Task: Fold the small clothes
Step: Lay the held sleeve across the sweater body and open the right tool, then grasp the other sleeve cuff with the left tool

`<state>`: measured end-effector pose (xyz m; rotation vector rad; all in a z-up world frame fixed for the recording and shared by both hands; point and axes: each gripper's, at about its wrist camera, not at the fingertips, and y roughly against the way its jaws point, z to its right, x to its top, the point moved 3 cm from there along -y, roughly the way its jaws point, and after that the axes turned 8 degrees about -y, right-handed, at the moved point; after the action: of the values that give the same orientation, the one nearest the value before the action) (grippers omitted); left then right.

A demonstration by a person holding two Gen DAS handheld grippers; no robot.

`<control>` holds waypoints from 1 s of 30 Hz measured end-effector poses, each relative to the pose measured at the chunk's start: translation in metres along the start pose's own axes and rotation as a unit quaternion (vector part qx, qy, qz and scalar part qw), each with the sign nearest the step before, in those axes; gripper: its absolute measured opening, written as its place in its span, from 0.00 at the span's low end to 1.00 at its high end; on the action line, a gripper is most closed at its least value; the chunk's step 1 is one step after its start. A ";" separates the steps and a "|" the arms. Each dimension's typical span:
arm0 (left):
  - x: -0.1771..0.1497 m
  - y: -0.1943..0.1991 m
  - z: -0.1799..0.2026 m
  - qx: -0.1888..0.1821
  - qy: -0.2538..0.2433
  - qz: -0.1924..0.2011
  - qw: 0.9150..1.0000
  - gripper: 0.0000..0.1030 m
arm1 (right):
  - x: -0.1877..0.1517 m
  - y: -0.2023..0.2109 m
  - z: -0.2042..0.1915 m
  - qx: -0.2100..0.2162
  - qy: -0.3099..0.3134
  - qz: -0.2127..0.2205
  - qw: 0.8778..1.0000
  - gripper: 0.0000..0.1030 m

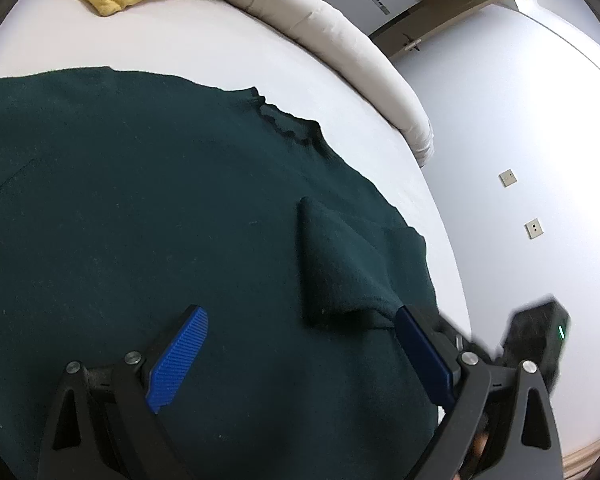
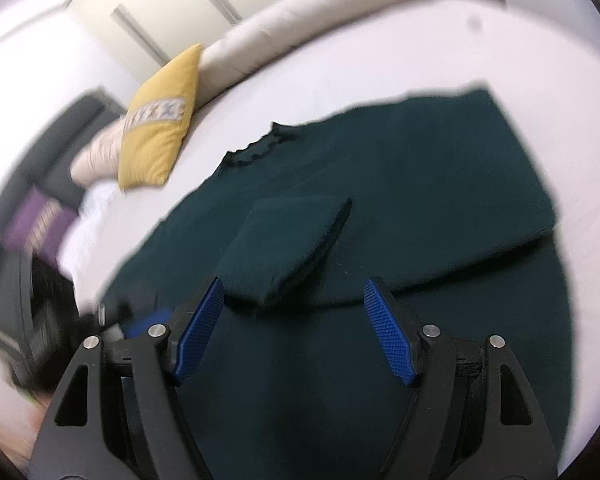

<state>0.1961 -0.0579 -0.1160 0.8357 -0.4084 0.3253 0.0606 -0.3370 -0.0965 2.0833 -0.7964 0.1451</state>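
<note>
The dark green garment [image 1: 140, 200] is seen as matt, fuzzy knit cloth. The bed [image 1: 160, 40] is covered in smooth white fabric. The yellow pillow [image 2: 160, 128] looks coarse-woven. On each claw, ribbed blue plastic pads [image 2: 388, 332] are carried by matt black plastic with shiny metal screws [image 1: 73, 367].

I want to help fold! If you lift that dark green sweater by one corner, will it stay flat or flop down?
Probably flop: the dark green sweater is soft knit, and its folded-over sleeve already drapes and sags at the edges. It likely won't slide easily on the white bed, since fuzzy fabric tends to grip a sheet.
</note>
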 end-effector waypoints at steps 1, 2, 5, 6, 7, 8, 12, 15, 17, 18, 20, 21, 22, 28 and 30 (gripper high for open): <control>0.000 0.002 -0.001 0.001 0.000 0.002 1.000 0.94 | 0.006 -0.006 0.002 0.010 -0.017 -0.003 1.000 0.69; 0.000 0.005 -0.004 0.001 0.003 0.006 1.000 0.94 | 0.009 -0.010 0.001 0.021 -0.029 -0.003 0.999 0.69; 0.000 0.025 -0.018 0.000 0.013 0.028 1.000 0.94 | 0.023 -0.031 -0.020 0.029 -0.033 -0.008 0.999 0.59; 0.001 0.032 -0.023 0.003 0.014 0.035 0.999 0.94 | 0.027 -0.036 -0.027 0.031 -0.028 -0.012 0.999 0.59; 0.001 0.041 -0.030 0.008 0.016 0.044 0.999 0.94 | 0.033 -0.046 -0.043 0.034 -0.018 -0.015 0.999 0.59; 0.001 0.047 -0.037 0.012 0.020 0.052 0.998 0.94 | 0.043 -0.065 -0.067 0.035 -0.007 -0.018 0.999 0.59; 0.002 0.066 -0.064 0.027 0.039 0.065 0.997 0.94 | 0.030 -0.075 -0.139 0.098 0.064 -0.045 0.992 0.59; 0.008 0.068 -0.068 0.033 0.034 0.064 0.997 0.94 | 0.023 -0.054 -0.139 0.087 0.078 -0.025 0.993 0.59; 0.014 0.061 -0.062 0.040 0.016 0.055 0.998 0.95 | 0.025 -0.031 -0.121 0.075 0.063 -0.011 0.995 0.59; 0.018 0.055 -0.057 0.045 0.005 0.050 0.998 0.95 | 0.028 -0.014 -0.106 0.056 0.064 0.007 0.996 0.59; 0.029 0.038 -0.045 0.057 -0.014 0.041 0.997 0.95 | 0.033 0.007 -0.083 0.020 0.068 0.038 0.997 0.61; 0.032 0.032 -0.039 0.056 -0.019 0.040 0.997 0.95 | 0.035 0.018 -0.073 0.018 0.063 0.047 0.997 0.61; 0.036 0.019 -0.032 0.054 -0.024 0.037 0.998 0.95 | 0.038 0.024 -0.062 0.029 0.050 0.052 0.997 0.61; 0.029 0.015 -0.018 0.063 -0.018 0.051 0.997 0.94 | 0.059 -0.033 -0.042 0.030 -0.031 -0.010 0.999 0.61; 0.031 0.016 -0.022 0.077 -0.025 0.051 0.995 0.97 | 0.058 -0.041 -0.052 0.049 -0.035 -0.013 0.998 0.61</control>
<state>0.2211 -0.0270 -0.1042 0.9765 -0.4786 0.4345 0.1398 -0.3080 -0.0721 2.2004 -0.8177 0.0999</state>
